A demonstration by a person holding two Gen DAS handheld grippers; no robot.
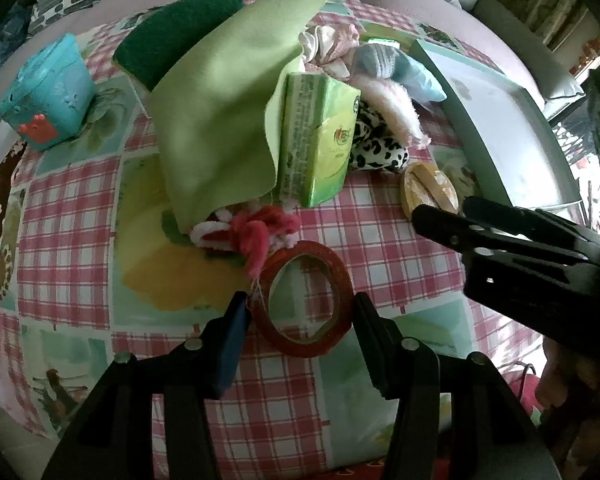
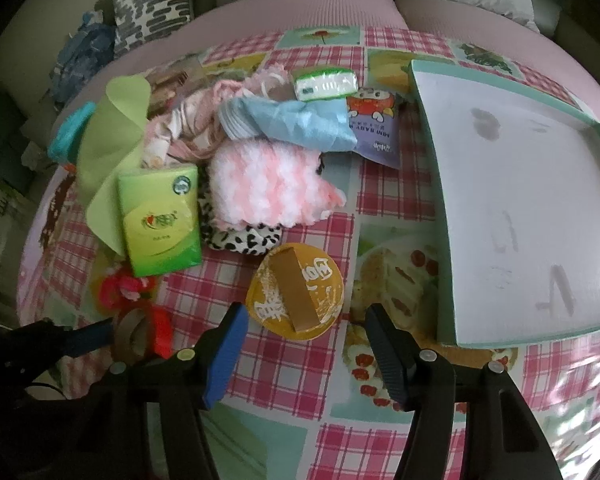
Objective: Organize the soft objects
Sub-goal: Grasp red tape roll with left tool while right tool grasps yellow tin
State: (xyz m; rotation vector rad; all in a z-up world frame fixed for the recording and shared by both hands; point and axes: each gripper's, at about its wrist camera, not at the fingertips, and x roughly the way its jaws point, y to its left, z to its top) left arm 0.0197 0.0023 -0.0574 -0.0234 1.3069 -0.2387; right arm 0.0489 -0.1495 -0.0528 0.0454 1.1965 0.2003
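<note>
Little of the sorting looks done: the pale green tray [image 2: 532, 208] at the right edge of the checked tablecloth [image 2: 284, 380] holds nothing, while the soft things are heaped together just left of it — a light green cloth [image 1: 220, 112], a fluffy pink-and-white sock [image 2: 260, 184], a blue cloth [image 2: 296, 124], a leopard-print piece [image 2: 244, 240] and a pink-and-white yarn tangle [image 1: 256, 232], with a green tissue pack [image 2: 160, 220] leaning among them. The left gripper [image 1: 300, 320] has its jaws on either side of a red tape roll [image 1: 304, 300]; both pads seem to touch its rim, so I read it as pinched, the roll lying on the cloth. The right gripper [image 2: 304, 344] stands spread, with a round yellow lid [image 2: 296, 292] just beyond its tips and neither pad touching it. By this view, every soft item remains to be moved — the hard pieces are being dealt with first.
</note>
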